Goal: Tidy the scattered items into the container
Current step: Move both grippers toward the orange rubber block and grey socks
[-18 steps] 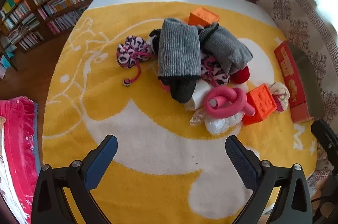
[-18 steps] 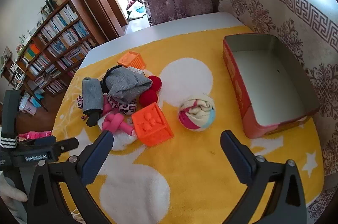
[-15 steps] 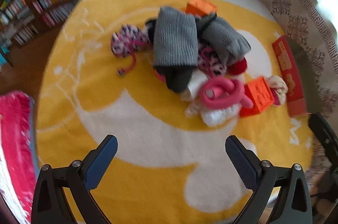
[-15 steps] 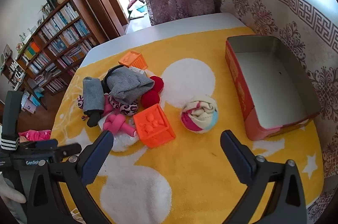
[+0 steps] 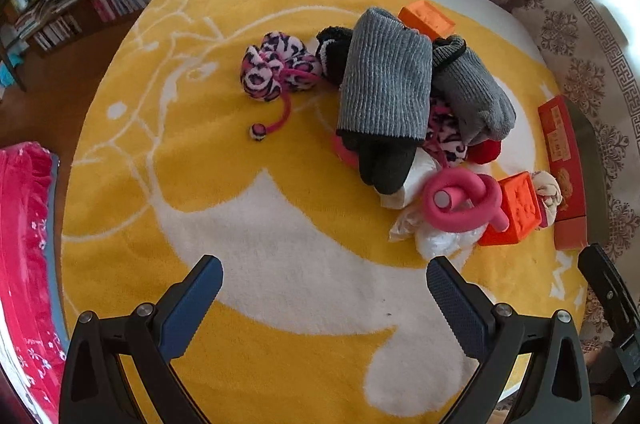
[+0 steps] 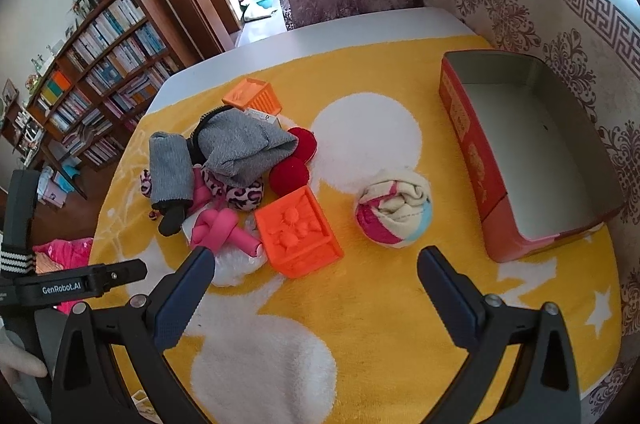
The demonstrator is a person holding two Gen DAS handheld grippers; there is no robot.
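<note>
Both tongs, left (image 5: 324,294) and right (image 6: 312,282), gape empty; risk: grabbing the sock (image 6: 394,208) beside the cube (image 6: 298,230) snags the towel (image 6: 360,308), dragging the box (image 6: 476,152)

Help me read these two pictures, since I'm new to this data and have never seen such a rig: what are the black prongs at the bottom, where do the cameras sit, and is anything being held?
The prongs are two-finger grippers that a person holds, one per hand; each carries a wide-angle camera looking along its fingers. One picture comes from the left gripper, the other from the right gripper. Both stand open and hold nothing. Below lies a yellow and white towel with scattered items: grey socks, a pink foam twist, an orange cube, two red balls and a rolled striped sock. The red tin to the right is empty.
</note>
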